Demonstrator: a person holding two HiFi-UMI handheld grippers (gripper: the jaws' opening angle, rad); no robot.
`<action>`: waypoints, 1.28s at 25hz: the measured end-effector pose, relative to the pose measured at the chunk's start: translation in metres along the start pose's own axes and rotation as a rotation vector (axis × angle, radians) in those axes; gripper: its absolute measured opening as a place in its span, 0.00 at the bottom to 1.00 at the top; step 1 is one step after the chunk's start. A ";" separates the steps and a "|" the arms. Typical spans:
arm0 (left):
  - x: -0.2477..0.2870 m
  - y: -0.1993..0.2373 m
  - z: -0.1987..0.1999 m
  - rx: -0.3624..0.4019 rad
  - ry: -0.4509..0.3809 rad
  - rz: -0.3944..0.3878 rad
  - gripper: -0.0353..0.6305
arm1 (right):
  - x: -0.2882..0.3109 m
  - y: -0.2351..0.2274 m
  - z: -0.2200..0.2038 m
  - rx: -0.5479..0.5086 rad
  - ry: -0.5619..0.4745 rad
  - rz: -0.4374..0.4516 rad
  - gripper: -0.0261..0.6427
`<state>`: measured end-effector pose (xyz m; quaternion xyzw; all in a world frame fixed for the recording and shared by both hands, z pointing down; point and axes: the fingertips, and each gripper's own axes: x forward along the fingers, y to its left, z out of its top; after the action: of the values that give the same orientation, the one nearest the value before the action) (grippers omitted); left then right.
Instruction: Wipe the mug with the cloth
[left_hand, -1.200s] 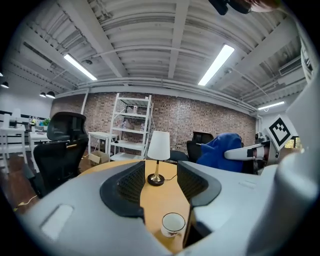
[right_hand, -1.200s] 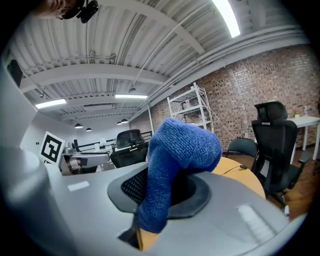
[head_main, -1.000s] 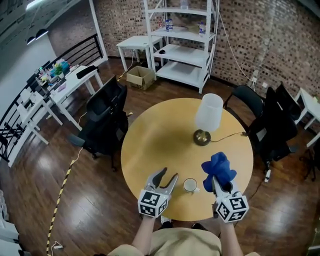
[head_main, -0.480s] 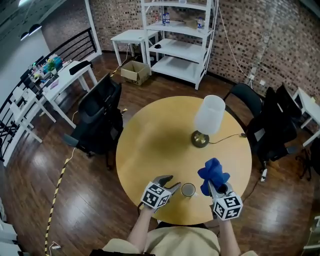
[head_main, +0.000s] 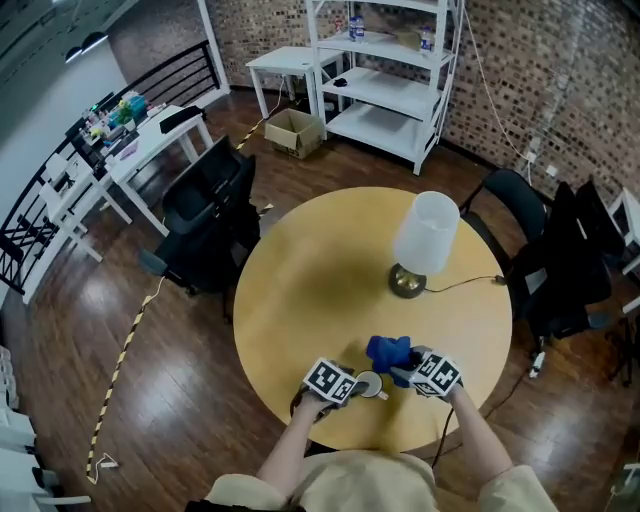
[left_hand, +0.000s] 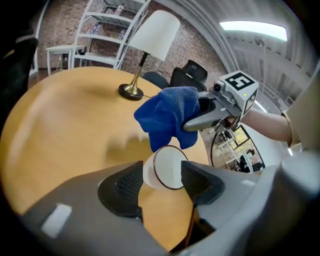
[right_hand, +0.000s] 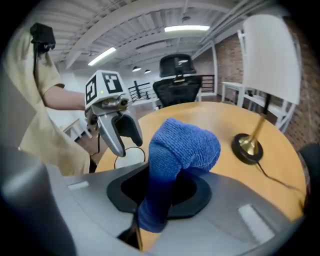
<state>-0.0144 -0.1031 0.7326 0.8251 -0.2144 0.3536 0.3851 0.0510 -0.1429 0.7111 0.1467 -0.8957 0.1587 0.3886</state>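
A white mug (head_main: 369, 384) stands near the front edge of the round wooden table (head_main: 320, 280). My left gripper (head_main: 347, 384) reaches in from the left, and the mug (left_hand: 165, 169) sits between its jaws, which are opening; I see no firm press of the pads on it. My right gripper (head_main: 410, 372) is shut on a blue cloth (head_main: 390, 352) that bunches out ahead of its jaws. In the left gripper view the cloth (left_hand: 166, 118) hangs just above and behind the mug's rim. In the right gripper view the cloth (right_hand: 185, 150) covers most of the jaws, with the mug (right_hand: 129, 159) beyond it.
A table lamp (head_main: 425, 238) with a white shade and brass base stands at the back right of the table, its cord (head_main: 465, 283) running off to the right. Black chairs (head_main: 205, 225) ring the table. A white shelf unit (head_main: 385, 70) stands at the far wall.
Both grippers have come together at the mug. The left gripper slid right until the mug sat between its jaws. The right gripper swung the cloth left and down, close to the mug.
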 end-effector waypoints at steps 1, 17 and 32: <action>0.003 0.002 -0.004 -0.034 0.015 0.010 0.39 | 0.009 -0.001 0.003 -0.059 0.035 0.039 0.17; 0.022 0.017 -0.009 -0.289 -0.040 0.183 0.16 | 0.070 0.033 -0.024 -0.757 0.438 0.597 0.17; 0.010 0.041 -0.009 -0.235 -0.060 0.413 0.14 | 0.054 0.035 -0.041 -0.762 0.407 0.621 0.17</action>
<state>-0.0376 -0.1222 0.7640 0.7232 -0.4298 0.3729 0.3914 0.0293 -0.1024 0.7717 -0.3107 -0.7976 -0.0453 0.5150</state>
